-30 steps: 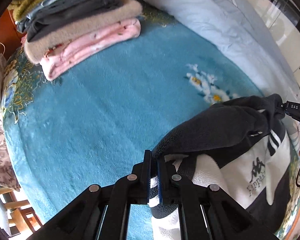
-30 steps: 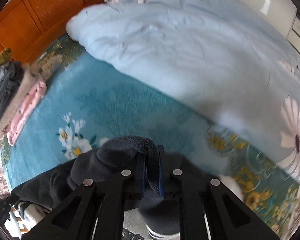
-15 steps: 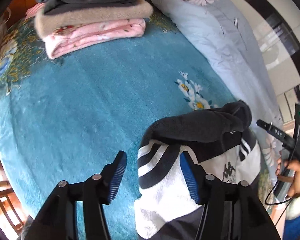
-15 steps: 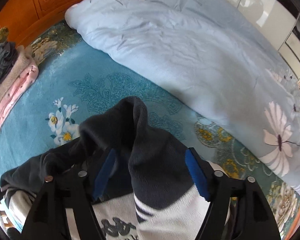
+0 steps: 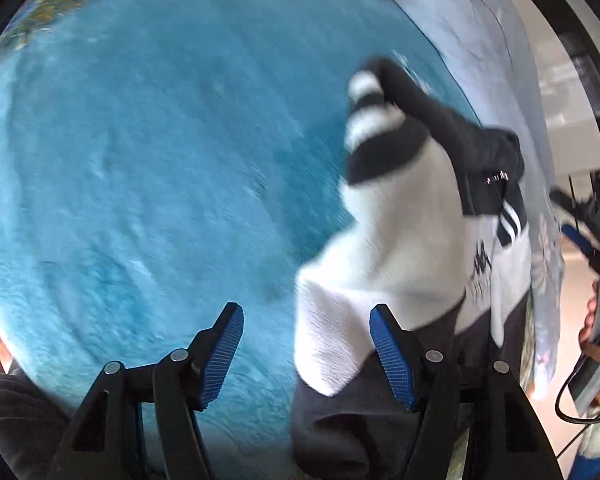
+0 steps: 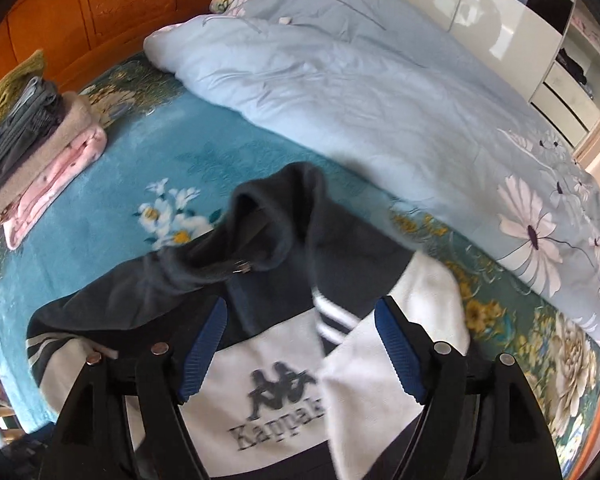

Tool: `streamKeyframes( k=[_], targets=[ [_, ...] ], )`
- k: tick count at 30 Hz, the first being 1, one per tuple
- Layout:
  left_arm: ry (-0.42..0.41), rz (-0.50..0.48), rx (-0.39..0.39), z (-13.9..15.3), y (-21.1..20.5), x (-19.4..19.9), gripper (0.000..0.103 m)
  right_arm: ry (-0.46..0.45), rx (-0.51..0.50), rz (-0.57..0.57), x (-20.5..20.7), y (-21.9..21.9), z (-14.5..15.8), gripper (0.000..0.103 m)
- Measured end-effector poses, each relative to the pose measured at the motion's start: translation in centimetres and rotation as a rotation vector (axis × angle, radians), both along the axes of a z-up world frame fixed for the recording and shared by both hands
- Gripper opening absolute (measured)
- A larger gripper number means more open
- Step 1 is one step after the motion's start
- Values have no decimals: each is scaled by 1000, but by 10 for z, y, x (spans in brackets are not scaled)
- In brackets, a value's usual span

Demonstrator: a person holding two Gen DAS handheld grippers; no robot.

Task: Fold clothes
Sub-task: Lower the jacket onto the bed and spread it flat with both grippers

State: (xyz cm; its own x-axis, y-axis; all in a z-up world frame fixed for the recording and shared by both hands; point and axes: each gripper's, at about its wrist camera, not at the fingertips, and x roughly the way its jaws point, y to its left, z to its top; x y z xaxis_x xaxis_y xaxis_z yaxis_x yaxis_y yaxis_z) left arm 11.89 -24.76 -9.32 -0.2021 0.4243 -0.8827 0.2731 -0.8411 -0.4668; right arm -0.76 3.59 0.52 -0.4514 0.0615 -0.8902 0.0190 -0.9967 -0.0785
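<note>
A bed spread with a teal floral blanket (image 6: pixel 112 184), a black-and-white hoodie (image 6: pixel 284 344) lying on its near part.

The left gripper (image 5: pixel 306 354) and right gripper (image 6: pixel 300 344) both hover over the hoodie with fingers spread apart, gripping nothing. A white sleeve (image 5: pixel 384 248) lies folded across the body. Farther off, a pale blue duvet (image 6: pixel 372 104) runs along the right; a stack of folded clothes (image 6: pixel 36 140) sits far left by the wooden headboard (image 6: pixel 100 8).

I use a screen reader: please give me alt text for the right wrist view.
An open right hand-held gripper hovers over a black-and-white Kappa jacket spread on a teal floral blanket. Behind lie a pale blue duvet and a stack of folded clothes.
</note>
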Motion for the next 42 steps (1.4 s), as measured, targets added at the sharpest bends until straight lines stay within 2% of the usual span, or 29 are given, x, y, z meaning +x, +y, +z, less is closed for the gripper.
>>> streamKeyframes(
  k=[3, 4, 5, 7, 11, 14, 16, 20, 22, 24, 26, 29, 32, 34, 37, 39, 41, 42],
  targets=[
    [16, -64, 33, 1, 15, -7, 67, -12, 1, 30, 3, -24, 2, 77],
    [9, -72, 38, -1, 17, -9, 58, -13, 5, 40, 4, -32, 3, 77],
    [2, -81, 44, -3, 19, -10, 35, -10, 14, 45, 4, -39, 5, 77],
    [-11, -94, 58, -8, 23, -12, 11, -2, 33, 49, 3, -49, 10, 77],
    [12, -50, 146, -11, 7, -13, 6, -15, 56, 34, -4, -66, 14, 77],
    [72, -28, 134, 0, -9, -17, 5, -23, 86, 16, -7, -76, 15, 77],
    [141, -41, 19, 16, -19, -20, 5, -28, 106, 5, -8, -82, 13, 77],
    [355, -95, -421, 59, -38, -30, 5, -13, 155, 5, -8, -99, 12, 77],
    [443, -98, -574, 74, -51, -34, 6, -7, 183, 15, -9, -107, 11, 77],
    [475, -91, -651, 77, -76, -40, 6, -8, 202, 23, -12, -113, 10, 77],
    [464, -91, -753, 69, -91, -42, 6, -11, 213, 31, -14, -119, 9, 77],
    [414, -144, -873, 36, -89, -37, 6, -22, 221, 40, -15, -125, 4, 77],
    [349, -179, -862, 12, -85, -30, 6, -38, 219, 49, -14, -125, -2, 77],
    [319, -126, -709, 10, -96, -28, 9, -51, 202, 40, -13, -121, -5, 77],
    [330, -4, -462, 29, -126, -20, 11, -71, 154, 17, -12, -114, -10, 77],
    [347, 87, -373, 46, -142, -9, 24, -81, 117, 7, -11, -109, -12, 77],
    [358, 190, -316, 59, -158, 3, 67, -74, 97, 14, -8, -105, -12, 77],
    [359, 224, -305, 60, -164, 9, 69, -67, 86, 15, -7, -103, -11, 77]
  ],
)
